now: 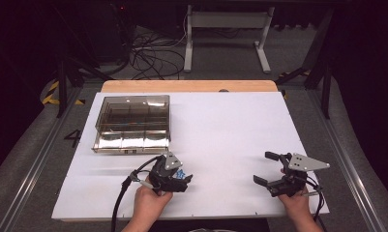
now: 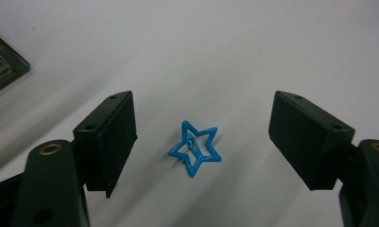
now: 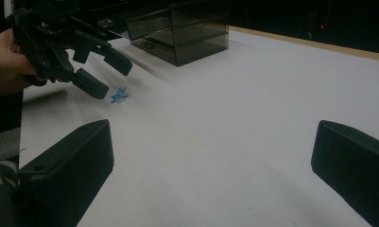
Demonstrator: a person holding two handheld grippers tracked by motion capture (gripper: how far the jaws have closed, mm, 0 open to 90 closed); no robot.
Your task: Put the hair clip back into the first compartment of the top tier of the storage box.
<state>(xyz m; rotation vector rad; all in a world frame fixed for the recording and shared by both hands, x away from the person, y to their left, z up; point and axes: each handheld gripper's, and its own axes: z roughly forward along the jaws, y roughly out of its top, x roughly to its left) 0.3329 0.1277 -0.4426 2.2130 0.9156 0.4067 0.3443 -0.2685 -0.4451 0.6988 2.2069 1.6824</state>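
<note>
While flat on the white table, blue star clip between the left gripper's 2 released jaws, untouched.

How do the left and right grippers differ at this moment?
The left gripper tips down over a small blue star-shaped clip, which lies between its open jaws, untouched; the right gripper has bare white table between its jaws. Both are black, hand-held and open.
</note>
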